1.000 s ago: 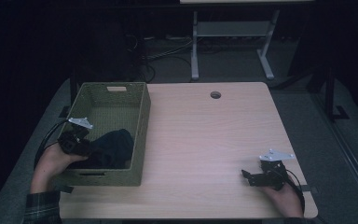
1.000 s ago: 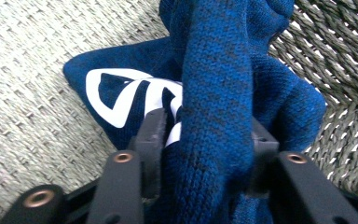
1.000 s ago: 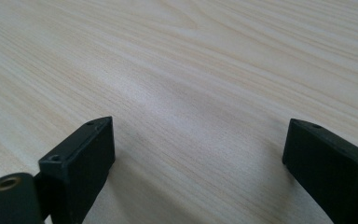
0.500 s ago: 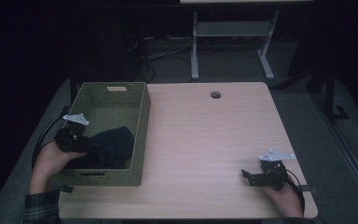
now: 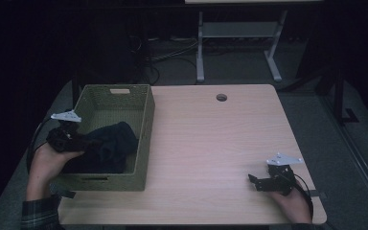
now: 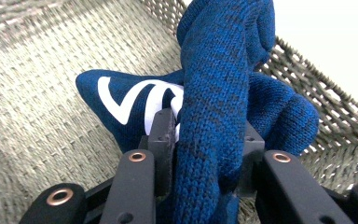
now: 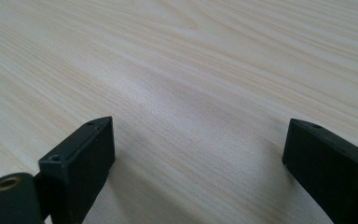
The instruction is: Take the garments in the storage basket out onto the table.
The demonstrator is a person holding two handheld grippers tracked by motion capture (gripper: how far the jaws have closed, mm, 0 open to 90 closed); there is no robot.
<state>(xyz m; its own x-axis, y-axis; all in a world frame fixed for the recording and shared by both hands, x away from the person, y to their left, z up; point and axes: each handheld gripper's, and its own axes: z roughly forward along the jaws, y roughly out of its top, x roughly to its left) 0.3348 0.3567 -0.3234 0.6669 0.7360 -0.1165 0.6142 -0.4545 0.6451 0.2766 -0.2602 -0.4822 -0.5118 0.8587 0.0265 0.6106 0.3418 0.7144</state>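
Left gripper (image 6: 205, 154) is clenching a fold of dark blue knit cloth (image 6: 219, 93); its fingers (image 6: 161, 140) have just been closing on it. The rest of the cloth is trailing beyond the fingertips onto the woven basket (image 5: 141, 120) floor. Right gripper (image 7: 196, 154) is resting low over the bare table (image 7: 191, 60), fingers spread wide, gripping nothing.

Blue knitted cloth (image 6: 214, 93), woven wicker basket (image 6: 37, 79), matt wood table (image 7: 191, 70).

A light wooden rectangular table (image 5: 220, 143) has a small round hole (image 5: 221, 97) near its far edge; a white metal frame (image 5: 239, 43) stands on the dark floor beyond.
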